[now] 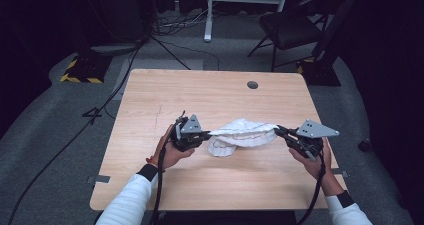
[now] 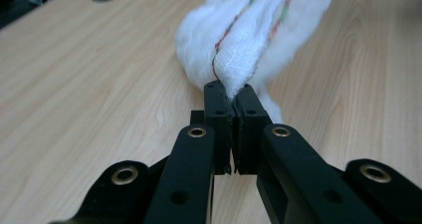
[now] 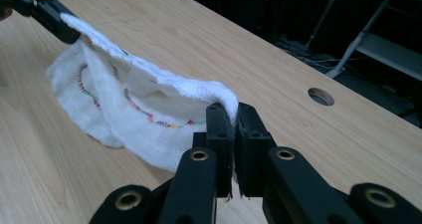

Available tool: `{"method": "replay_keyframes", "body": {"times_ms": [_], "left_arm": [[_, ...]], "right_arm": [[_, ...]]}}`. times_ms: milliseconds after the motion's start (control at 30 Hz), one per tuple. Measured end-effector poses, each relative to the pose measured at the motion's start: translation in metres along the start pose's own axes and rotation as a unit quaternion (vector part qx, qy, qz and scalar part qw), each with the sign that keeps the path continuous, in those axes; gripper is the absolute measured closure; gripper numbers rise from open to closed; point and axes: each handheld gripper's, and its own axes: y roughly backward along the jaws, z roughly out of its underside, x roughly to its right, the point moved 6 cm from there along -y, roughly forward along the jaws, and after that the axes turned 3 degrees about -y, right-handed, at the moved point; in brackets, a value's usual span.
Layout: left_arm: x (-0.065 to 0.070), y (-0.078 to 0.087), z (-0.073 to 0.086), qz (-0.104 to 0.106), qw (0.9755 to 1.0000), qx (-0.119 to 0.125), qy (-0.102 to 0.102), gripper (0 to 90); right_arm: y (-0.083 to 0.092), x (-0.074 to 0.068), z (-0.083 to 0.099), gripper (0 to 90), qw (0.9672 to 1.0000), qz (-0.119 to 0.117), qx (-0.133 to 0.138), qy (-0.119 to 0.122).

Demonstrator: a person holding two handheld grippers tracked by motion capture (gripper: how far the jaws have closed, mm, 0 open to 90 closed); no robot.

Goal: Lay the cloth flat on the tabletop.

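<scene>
High view: a soft, light white cloth [image 1: 243, 133] is pinched at opposite edges by the closed left gripper [image 1: 206, 134] and right gripper [image 1: 278, 130], sagging between them; hems are best gripped.

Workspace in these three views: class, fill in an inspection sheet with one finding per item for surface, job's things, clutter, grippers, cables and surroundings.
Surface: light wooden table, with a round hole near its far edge.
Job's things: one white cloth with coloured stitching, stretched between the grippers, its lower part sagging onto the table.
Clutter: nothing seen.
Grippers: left gripper shut on one end of the cloth; right gripper shut on the other end.
Cables: a black cable trails from each gripper; more cables lie on the floor.
Surroundings: dark room, grey floor, folding chair, white stand.
</scene>
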Motion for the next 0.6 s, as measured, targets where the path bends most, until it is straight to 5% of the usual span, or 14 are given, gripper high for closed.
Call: {"method": "replay_keyframes", "body": {"times_ms": [267, 600], "left_arm": [[-0.001, 0.032, -0.023, -0.033, 0.9986, 0.038, -0.013, 87.4], [0.006, 0.07, -0.042, -0.051, 0.9956, 0.076, -0.022, 87.4]], "right_arm": [[0.004, -0.005, -0.01, 86.5, 0.9999, -0.006, 0.007, 0.009], [0.017, -0.016, -0.025, 86.4, 0.9993, -0.021, 0.025, 0.018]]}}
